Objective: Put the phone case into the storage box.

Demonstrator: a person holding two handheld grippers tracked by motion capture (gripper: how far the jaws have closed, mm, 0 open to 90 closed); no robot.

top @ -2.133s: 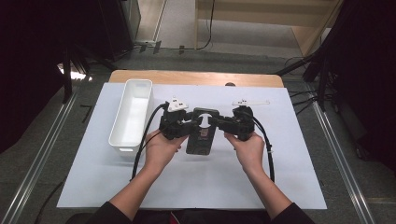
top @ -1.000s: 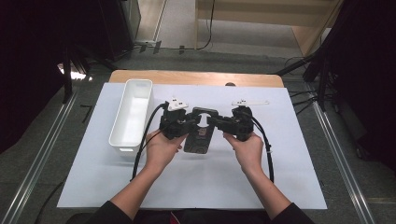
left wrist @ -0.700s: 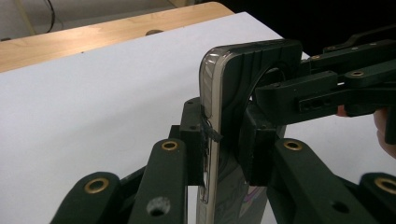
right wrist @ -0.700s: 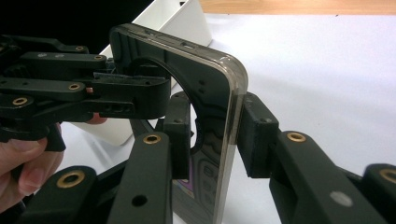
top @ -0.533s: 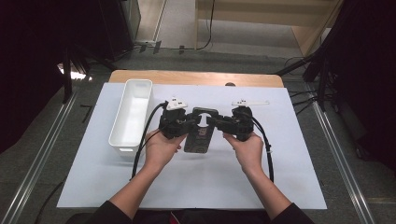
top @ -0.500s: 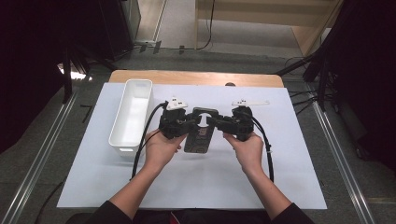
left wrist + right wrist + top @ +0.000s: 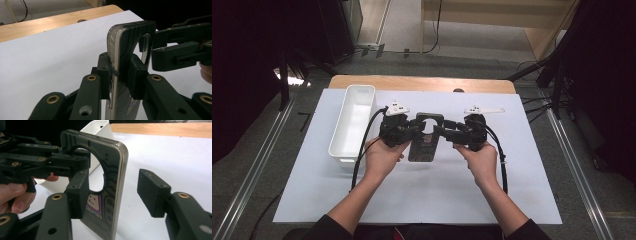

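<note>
A smartphone in a dark ridged case (image 7: pixel 424 142) with a round cut-out is held on edge above the white sheet. My left gripper (image 7: pixel 417 126) is shut on the phone's long edge; in the left gripper view its pads (image 7: pixel 105 72) squeeze the phone (image 7: pixel 130 45) from both sides. My right gripper (image 7: pixel 439 131) comes in from the opposite side and is open. In the right gripper view the phone (image 7: pixel 110 170) stands between its jaws: one pad (image 7: pixel 78 192) lies against the case and the other pad (image 7: pixel 152 192) stays well apart.
A long white bin (image 7: pixel 352 125) sits just left of my left hand. The white sheet (image 7: pixel 422 195) covers the table, whose wooden edge (image 7: pixel 422 82) runs along the far side. Cables trail from both grippers toward the person.
</note>
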